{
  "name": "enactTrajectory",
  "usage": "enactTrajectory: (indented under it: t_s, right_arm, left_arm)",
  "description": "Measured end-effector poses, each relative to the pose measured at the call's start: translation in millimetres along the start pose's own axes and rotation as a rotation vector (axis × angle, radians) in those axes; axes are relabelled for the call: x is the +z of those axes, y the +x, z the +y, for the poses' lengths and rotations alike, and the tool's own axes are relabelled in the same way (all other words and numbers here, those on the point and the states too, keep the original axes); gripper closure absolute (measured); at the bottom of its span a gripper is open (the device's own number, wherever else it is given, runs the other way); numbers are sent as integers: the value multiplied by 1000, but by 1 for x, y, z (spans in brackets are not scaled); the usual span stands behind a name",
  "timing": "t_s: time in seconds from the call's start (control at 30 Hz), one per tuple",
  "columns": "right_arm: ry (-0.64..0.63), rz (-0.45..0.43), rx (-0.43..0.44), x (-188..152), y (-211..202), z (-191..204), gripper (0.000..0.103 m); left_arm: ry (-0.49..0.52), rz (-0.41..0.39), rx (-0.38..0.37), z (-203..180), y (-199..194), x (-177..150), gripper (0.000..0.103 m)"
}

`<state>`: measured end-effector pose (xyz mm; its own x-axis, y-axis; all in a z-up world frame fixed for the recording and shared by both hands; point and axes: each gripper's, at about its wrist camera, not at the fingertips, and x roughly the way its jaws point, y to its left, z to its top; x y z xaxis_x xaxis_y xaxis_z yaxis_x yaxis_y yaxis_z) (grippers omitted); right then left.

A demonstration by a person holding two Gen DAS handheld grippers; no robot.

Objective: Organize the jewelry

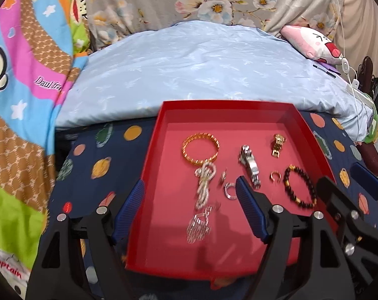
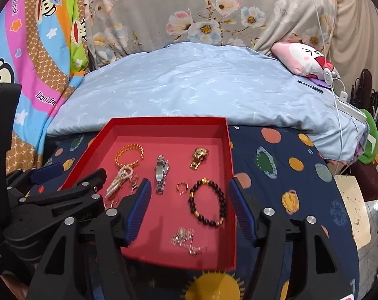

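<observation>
A red tray (image 1: 149,165) (image 2: 228,155) lies on a dark planet-print cloth and holds the jewelry. In it are a gold bangle (image 1: 200,148) (image 2: 129,155), a silver watch (image 1: 250,165) (image 2: 161,172), a gold watch (image 1: 278,142) (image 2: 199,157), a dark bead bracelet (image 1: 300,187) (image 2: 206,202), a silver chain (image 1: 204,185) (image 2: 119,180), a small gold ring (image 1: 275,176) (image 2: 182,187) and a silver earring piece (image 1: 198,227) (image 2: 186,237). My left gripper (image 1: 189,195) is open and empty above the tray's near left. My right gripper (image 2: 187,200) is open and empty above the bead bracelet.
A light blue quilt (image 1: 201,70) lies behind the tray on the bed. A cartoon blanket (image 1: 26,75) is at left, a pink plush pillow (image 1: 313,45) and white cables (image 2: 338,95) at right. The cloth's edge drops off at right (image 2: 348,200).
</observation>
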<state>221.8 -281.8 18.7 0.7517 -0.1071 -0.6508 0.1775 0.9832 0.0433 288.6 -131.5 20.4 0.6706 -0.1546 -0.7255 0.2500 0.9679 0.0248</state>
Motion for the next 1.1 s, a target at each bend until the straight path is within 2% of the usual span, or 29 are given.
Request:
enactTrajectory:
  t_s: [0.23,0.37,0.77,0.83,1.0,1.1]
  right_arm:
    - [25,22,-19,-25,-19,4,34]
    - [44,21,-46,-36,-31,3,28]
    - [30,-17,-112,-58,-43,8,21]
    - [38,-36,-124,-60,-42,6,17]
    - [66,-39,-114,-64,-35,2,17]
    - [72,-34,-111,-65,-32,1,17]
  left_arm:
    - [35,-13,54,1,-24,-18,28]
    - [53,-15,92,1,-34,-31,21]
    - [8,-43,113,6,-44,-58,21]
    - [-8,-51,109,7,-42,-60,18]
    - [-22,-73,110,7,-34,-65,17]
    - [-20,-75,129,6,-31,-67,12]
